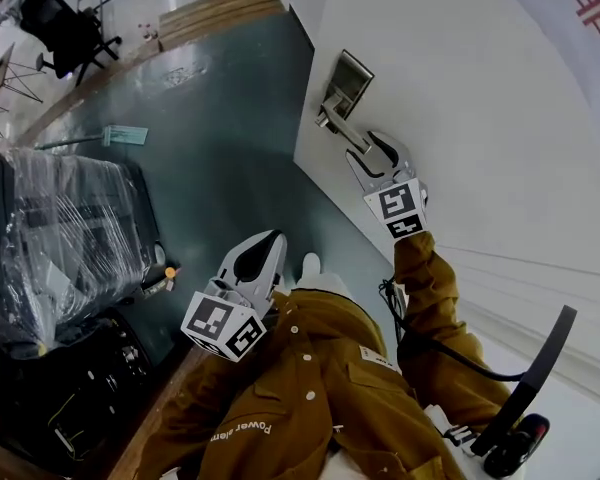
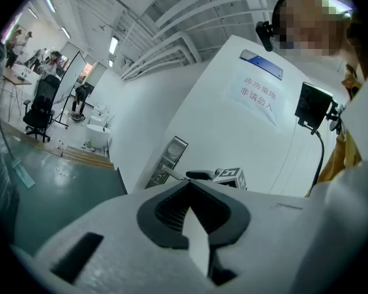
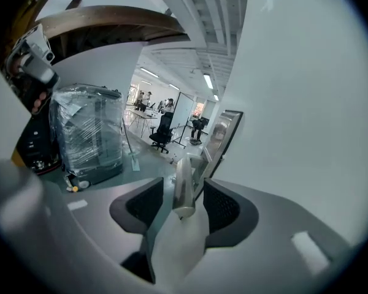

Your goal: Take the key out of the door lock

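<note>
Fingers (image 3: 146,204) on the right gripper (image 3: 184,204) spread wide, straddling the free end of the door handle (image 3: 184,185) with clear gaps on both sides. No squeeze on it, nothing held. Over on the left gripper (image 1: 268,240): fingers pressed together, empty, parked close to the brown jacket (image 1: 310,388), well apart from the door (image 1: 480,118), at about seven o'clock from the right one in the head view. Right side plainly the nearer to the job.

Now the key. Cannot be picked out in any view: too small, or tucked behind the handle. Presumably sits in the metal lock plate (image 3: 226,133), just past the handle, at one o'clock from the right fingers in the right gripper view and eleven o'clock in the head view. Shows only as a tall silver plate with a round boss on it, flat against the white door.

Long axis of the handle: from the plate straight back toward the right fingers, almost in line with them. Looks like the wrong thing between the fingers for a key pull. Calls for a shift forward past the lever, toward one o'clock, to reach the plate face. Likely key axis: square out from the door. So a pinch from the side, then a straight draw away from the door. Main risk: snagging the lever on the way in.
</note>
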Demonstrator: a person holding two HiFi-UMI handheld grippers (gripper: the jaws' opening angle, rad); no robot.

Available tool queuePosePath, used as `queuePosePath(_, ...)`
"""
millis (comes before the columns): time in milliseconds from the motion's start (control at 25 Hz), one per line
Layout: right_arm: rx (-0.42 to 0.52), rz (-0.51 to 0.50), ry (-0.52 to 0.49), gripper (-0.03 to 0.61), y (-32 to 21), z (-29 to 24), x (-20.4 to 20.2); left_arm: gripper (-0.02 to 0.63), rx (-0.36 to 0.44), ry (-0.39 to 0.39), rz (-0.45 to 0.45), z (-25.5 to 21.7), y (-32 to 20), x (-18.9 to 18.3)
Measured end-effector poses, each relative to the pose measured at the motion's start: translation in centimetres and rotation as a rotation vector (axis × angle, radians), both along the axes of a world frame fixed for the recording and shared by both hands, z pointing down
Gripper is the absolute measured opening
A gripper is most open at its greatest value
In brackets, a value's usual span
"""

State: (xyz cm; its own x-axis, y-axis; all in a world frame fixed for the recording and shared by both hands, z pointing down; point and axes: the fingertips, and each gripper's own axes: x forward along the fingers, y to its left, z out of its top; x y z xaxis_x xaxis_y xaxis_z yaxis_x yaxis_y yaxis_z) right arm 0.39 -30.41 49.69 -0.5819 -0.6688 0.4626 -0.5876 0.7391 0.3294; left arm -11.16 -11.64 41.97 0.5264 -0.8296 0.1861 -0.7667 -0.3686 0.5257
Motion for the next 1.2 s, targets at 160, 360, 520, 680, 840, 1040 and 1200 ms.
queuePosePath(160, 0.014, -0.002, 0.102, 0.126, -0.4, 1.2, -0.2, 0.002, 0.002, 0.036, -0.014, 0.2, -0.9, -0.9)
queuePosePath(360, -0.003, -0.002, 0.097, 0.124, -0.5, 1.3, -0.2, 0.003, 0.004, 0.149, -0.074, 2.0, -5.4, -2.0)
queuePosePath(520, -0.013, -0.001, 0.101, 0.124, -0.5, 1.4, -0.4, 0.19, -0.096, 0.341, -0.07, 6.5, -11.1, -1.7)
queuePosePath(680, -0.028, 0.002, 0.108, 0.124, -0.4, 1.3, -0.3, 0.204, -0.257, 0.61, -0.056, 12.9, -17.2, -0.3)
queuePosePath(840, -0.047, 0.014, 0.108, 0.124, -0.3, 1.1, -0.4, 0.202, -0.34, 0.848, 0.012, 16.5, -21.6, 1.5)
queuePosePath(1040, -0.053, 0.034, 0.093, 0.124, -0.6, 1.0, -0.4, 0.196, -0.335, 0.951, 0.096, 16.4, -24.9, 3.8)
queuePosePath(1200, -0.061, 0.046, 0.091, 0.124, -0.4, 1.2, -0.3, 0.161, -0.329, 0.976, 0.1, 16.3, -26.2, 4.4)
